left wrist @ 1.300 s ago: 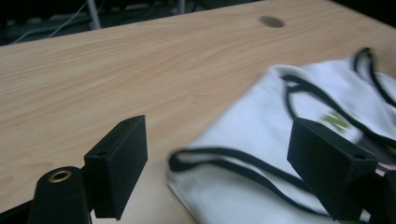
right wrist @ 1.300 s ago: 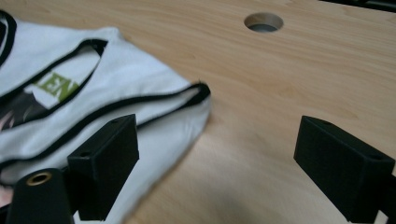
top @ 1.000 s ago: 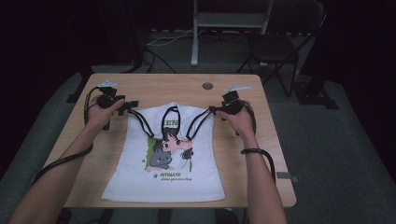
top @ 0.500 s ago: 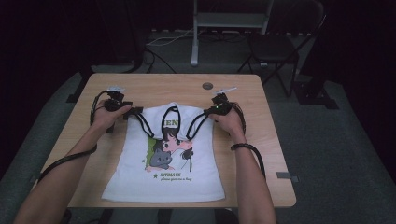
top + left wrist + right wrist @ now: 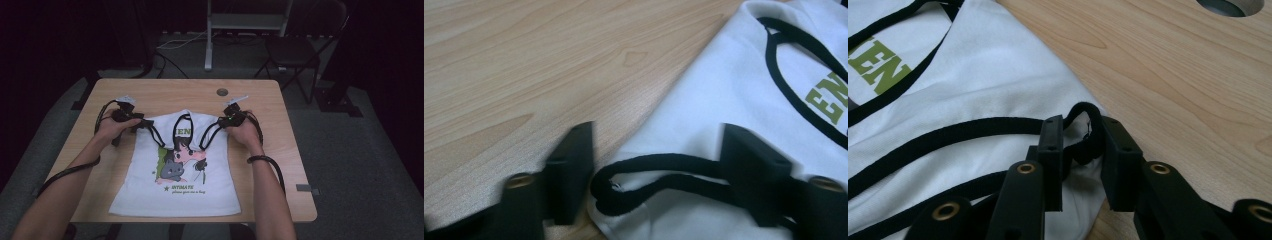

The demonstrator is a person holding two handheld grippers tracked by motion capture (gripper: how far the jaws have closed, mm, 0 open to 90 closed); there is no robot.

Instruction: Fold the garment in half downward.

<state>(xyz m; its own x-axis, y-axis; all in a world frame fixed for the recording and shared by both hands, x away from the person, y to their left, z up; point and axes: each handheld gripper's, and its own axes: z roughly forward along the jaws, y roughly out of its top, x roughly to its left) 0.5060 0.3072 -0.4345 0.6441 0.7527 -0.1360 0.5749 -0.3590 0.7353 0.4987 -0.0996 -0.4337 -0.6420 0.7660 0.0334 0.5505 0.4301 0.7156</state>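
The right gripper (image 5: 1082, 165) had just been closing, its fingers (image 5: 1050, 150) pinching the top's (image 5: 175, 195) right strap loop (image 5: 1087, 134). The left gripper (image 5: 656, 175) had also been closing, its fingers (image 5: 571, 170) open astride the left strap loop (image 5: 624, 175), not yet pressing. The top lay flat on the desk (image 5: 165, 92), straps away from the person. The step was judged to be securing both shoulders; next, the left must finish its pinch before any lift.

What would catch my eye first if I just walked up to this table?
A white sleeveless top with black trim and a cartoon print lies flat in the middle of the wooden table. At its far corners, a hand-held tool sits at each shoulder strap: the right tool has just been closing and pinches the black strap loop. The left tool has been closing too, its jaws apart around the other loop.
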